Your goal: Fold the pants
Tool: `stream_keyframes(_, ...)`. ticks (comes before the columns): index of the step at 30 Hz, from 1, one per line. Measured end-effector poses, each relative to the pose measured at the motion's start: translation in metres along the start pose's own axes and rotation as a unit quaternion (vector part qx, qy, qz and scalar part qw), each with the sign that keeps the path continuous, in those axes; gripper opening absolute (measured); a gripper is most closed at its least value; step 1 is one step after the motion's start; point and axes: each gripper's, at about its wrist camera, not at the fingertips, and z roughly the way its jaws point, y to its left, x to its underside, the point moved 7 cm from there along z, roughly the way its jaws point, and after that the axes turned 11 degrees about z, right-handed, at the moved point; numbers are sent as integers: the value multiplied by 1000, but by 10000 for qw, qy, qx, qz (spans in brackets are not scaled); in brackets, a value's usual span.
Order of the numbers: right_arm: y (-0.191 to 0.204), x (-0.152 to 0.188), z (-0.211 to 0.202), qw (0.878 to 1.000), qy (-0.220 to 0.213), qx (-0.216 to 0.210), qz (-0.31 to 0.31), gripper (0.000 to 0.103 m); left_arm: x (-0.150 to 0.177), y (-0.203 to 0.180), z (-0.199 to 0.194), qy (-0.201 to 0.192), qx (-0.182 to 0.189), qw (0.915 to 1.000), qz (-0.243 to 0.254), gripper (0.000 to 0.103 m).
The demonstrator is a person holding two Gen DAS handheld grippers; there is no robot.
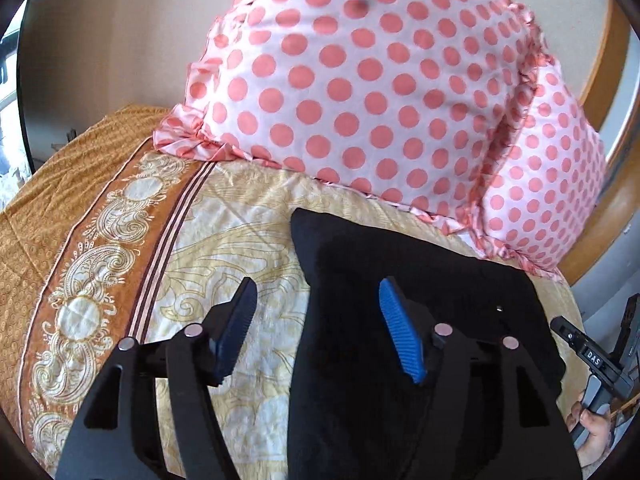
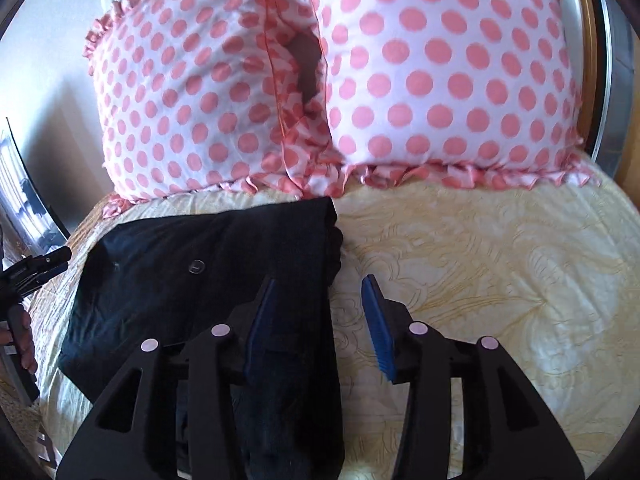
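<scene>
Black pants (image 1: 432, 320) lie flat on the bed in a folded stack; in the right wrist view the pants (image 2: 192, 280) show a button near the middle. My left gripper (image 1: 316, 300) is open above the pants' left edge, the right blue pad over the cloth, the left pad over the bedspread. My right gripper (image 2: 320, 300) is open above the pants' right edge, its left pad over the cloth, its right pad over the bedspread. Neither holds anything.
Two pink polka-dot pillows (image 1: 380, 80) (image 2: 440, 72) stand just beyond the pants. A cream and orange patterned bedspread (image 1: 100, 260) (image 2: 500, 260) covers the bed. A wooden headboard (image 1: 616, 140) curves at the right. The other gripper and hand (image 1: 592, 400) show at the frame edge.
</scene>
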Motion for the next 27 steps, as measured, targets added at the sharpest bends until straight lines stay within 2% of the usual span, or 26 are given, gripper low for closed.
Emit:
stream_keyframes(2, 18, 9, -20, 9991, -89, -318, -277, 46, 11, -25, -23, -128, 415, 9989, 179, 72)
stream_keyframes(4, 39, 26, -28, 9967, 42, -525, -622, 46, 28, -54, -39, -175, 819, 9956, 424, 78)
stream_keyframes(6, 53, 45, -24, 9941, 274, -547, -901, 46, 46, -81, -41, -89, 983, 9926, 709, 80)
stream_keyframes(9, 49, 74, 4, 9905, 1025, -249, -884, 51, 74, -99, -19, 461, 843, 9907, 960, 80)
stream_keyframes(10, 47, 80, 11, 9896, 1114, -208, -884, 52, 85, -97, -6, 758, 716, 9899, 959, 80)
stream_keyframes(11, 48, 81, 11, 9905, 1020, -219, -899, 53, 94, -93, 6, 1025, 631, 9887, 897, 78)
stream_keyframes(12, 48, 81, 11, 9907, 1036, -188, -862, 54, 96, -90, 9, 926, 611, 9900, 870, 78)
stream_keyframes(13, 50, 81, 12, 9904, 1068, -197, -860, 58, 95, -90, 9, 798, 521, 9911, 933, 79)
stream_keyframes(14, 55, 83, 13, 9892, 1109, -331, -901, 75, 96, -91, 10, 863, 463, 9902, 996, 81)
stream_keyframes(15, 60, 85, 13, 9882, 1094, -449, -969, 85, 96, -93, 9, 848, 404, 9901, 1044, 82)
stream_keyframes(17, 64, 90, 2, 9909, 795, -218, -1067, 85, 100, -94, -2, 768, 338, 9912, 1022, 91)
stream_keyframes(19, 68, 95, -22, 9938, 396, -306, -991, 89, 108, -92, -22, 536, 266, 9930, 1023, 101)
stream_keyframes(20, 67, 100, -36, 9951, 176, -372, -896, 99, 115, -88, -35, 368, 108, 9937, 1050, 101)
stream_keyframes(21, 66, 105, -48, 9959, -52, -385, -818, 102, 120, -85, -47, 234, -66, 9937, 1095, 101)
stream_keyframes(24, 64, 129, -71, 9956, -469, -203, -780, 102, 145, -75, -75, -23, -544, 9918, 1157, 101)
stream_keyframes(27, 60, 153, -77, 9960, -578, -137, -666, 102, 167, -68, -87, -50, -682, 9919, 1070, 101)
